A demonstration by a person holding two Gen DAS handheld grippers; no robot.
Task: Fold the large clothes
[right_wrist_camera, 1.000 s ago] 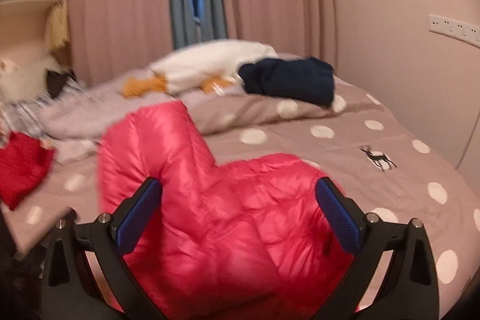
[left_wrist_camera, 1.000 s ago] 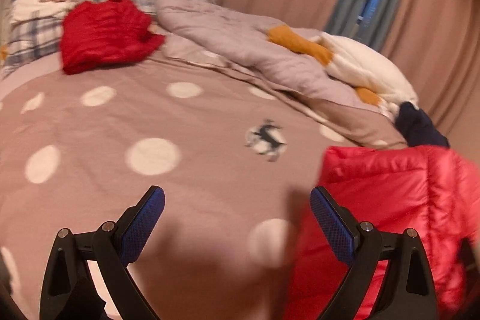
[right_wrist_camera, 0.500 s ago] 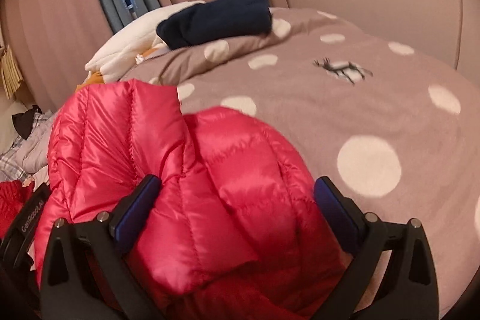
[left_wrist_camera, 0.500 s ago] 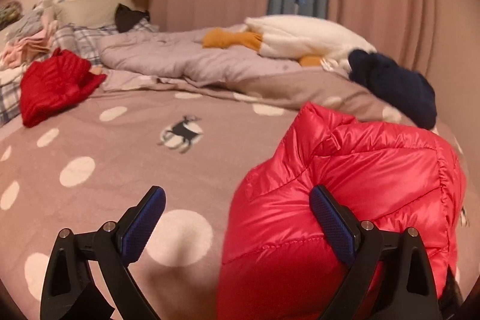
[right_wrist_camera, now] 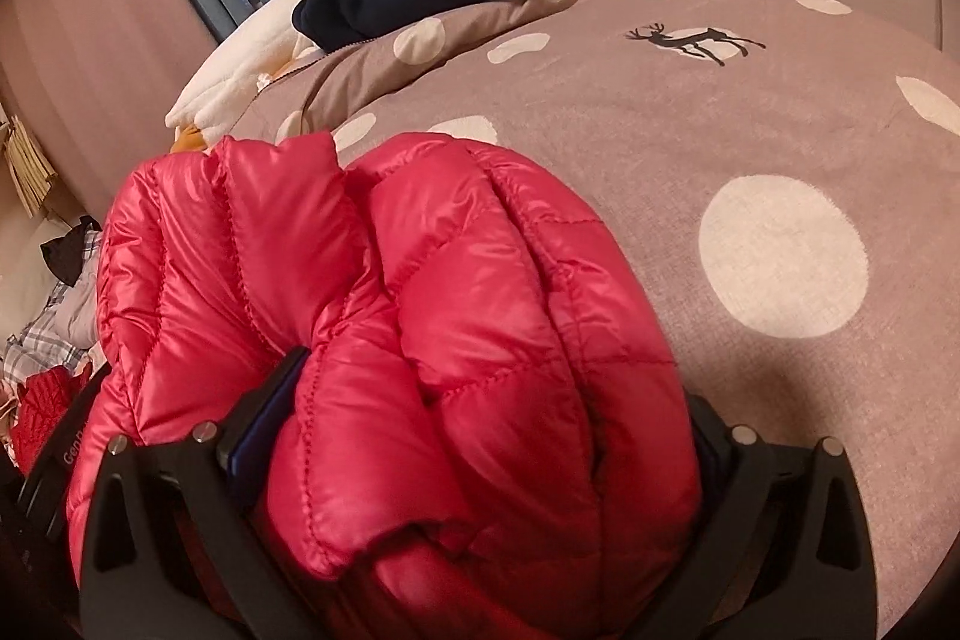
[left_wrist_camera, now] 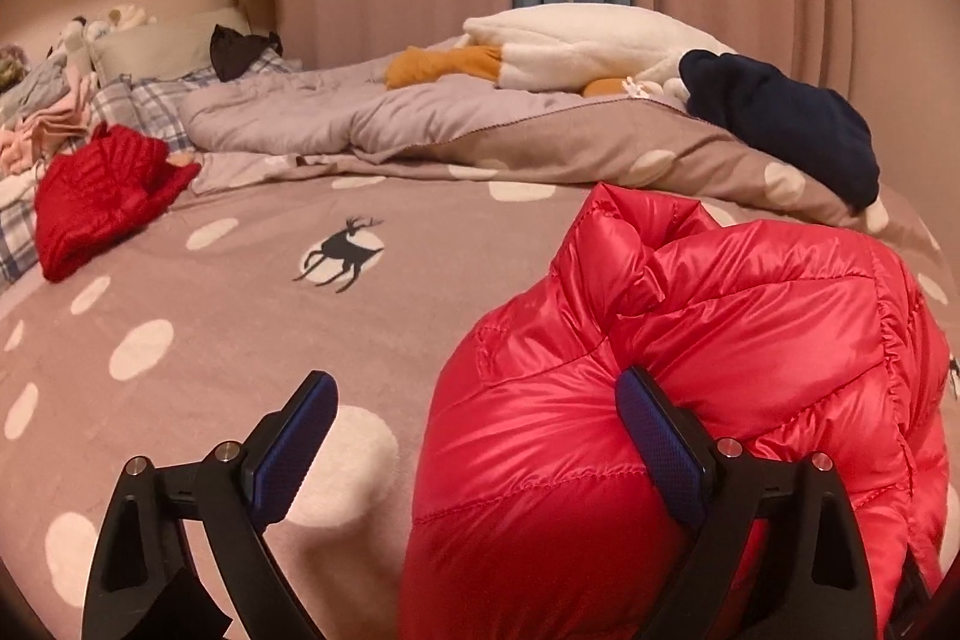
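At lower left of the right wrist view, pale letters reading "Gen" show on the left gripper's [right_wrist_camera: 57, 451] dark body before the jacket [right_wrist_camera: 420, 340] cuts the rest off; no other writing can be read. Just to the right, the right gripper [right_wrist_camera: 480, 436] has the jacket's puffy fold bulging between its fingers [right_wrist_camera: 264, 418], which press into the fabric; the right-hand fingertip is buried under it. Half a second ago these jaws stood wide around the jacket; now they are drawn in on it.

At lower left of the left wrist view, the left gripper [left_wrist_camera: 474, 436] stands wide. Its left pad [left_wrist_camera: 288, 448] is over bare bedspread [left_wrist_camera: 240, 316], its right pad [left_wrist_camera: 660, 448] touching the jacket's [left_wrist_camera: 690, 370] side, with only the jacket's left edge between the two. The jacket fills more of the lower right than a second ago, when it was a blurred patch at the frame edge. It lies bunched on the bedspread, near a black deer print [left_wrist_camera: 342, 253]. A red knit [left_wrist_camera: 102, 196] lies at far left, a navy garment [left_wrist_camera: 780, 124] at upper right on the duvet [left_wrist_camera: 540, 142]. The jacket's lower edge is cut off by the frame in both views.
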